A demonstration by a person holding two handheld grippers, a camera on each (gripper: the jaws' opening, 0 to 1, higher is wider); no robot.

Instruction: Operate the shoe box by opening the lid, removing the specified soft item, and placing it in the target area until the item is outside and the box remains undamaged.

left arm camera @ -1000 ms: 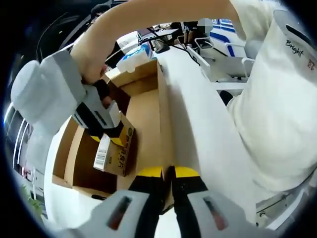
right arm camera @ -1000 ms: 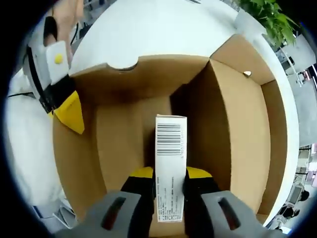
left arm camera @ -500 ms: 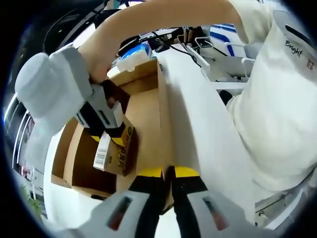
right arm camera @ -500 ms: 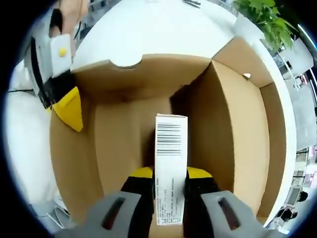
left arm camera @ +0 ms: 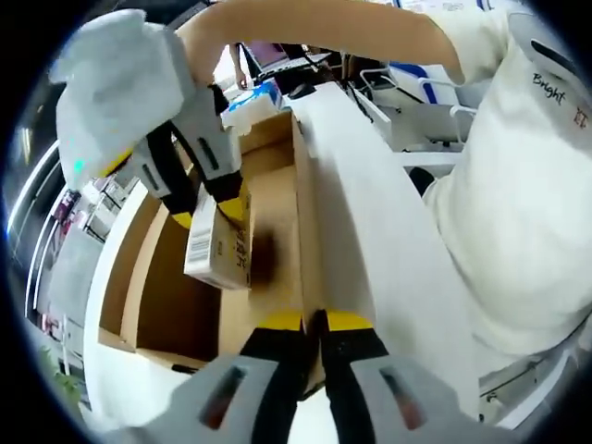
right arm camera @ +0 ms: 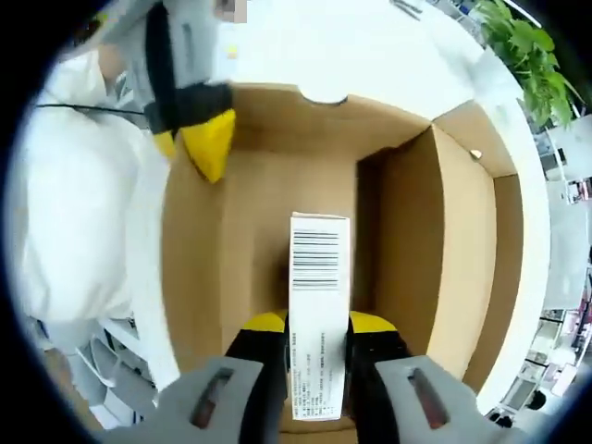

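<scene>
Lifted higher since a second ago, the small white carton with a barcode label [right arm camera: 319, 305] is now carried above the floor of the open brown cardboard shoe box [right arm camera: 462, 268], where earlier it sat lower inside. It is clamped between the yellow-tipped jaws of the right gripper [right arm camera: 316, 326], seen end-on in the right gripper view with the barcode facing up. In the left gripper view the same carton [left arm camera: 217, 245] hangs from the right gripper [left arm camera: 211, 211] over the box interior, its shadow thrown on the cardboard beneath. The left gripper [left arm camera: 314, 324] is closed on the box's near side wall [left arm camera: 310, 231], the yellow tips pinching the thin edge; its yellow tip [right arm camera: 208, 143] is seen at the box's far-left corner in the right gripper view. Beside the box, a person's white shirt [left arm camera: 518, 203] and bare forearm [left arm camera: 314, 28] are seen. Beyond the box lies a white tabletop [right arm camera: 314, 46], with a green plant [right arm camera: 527, 51] past it.
</scene>
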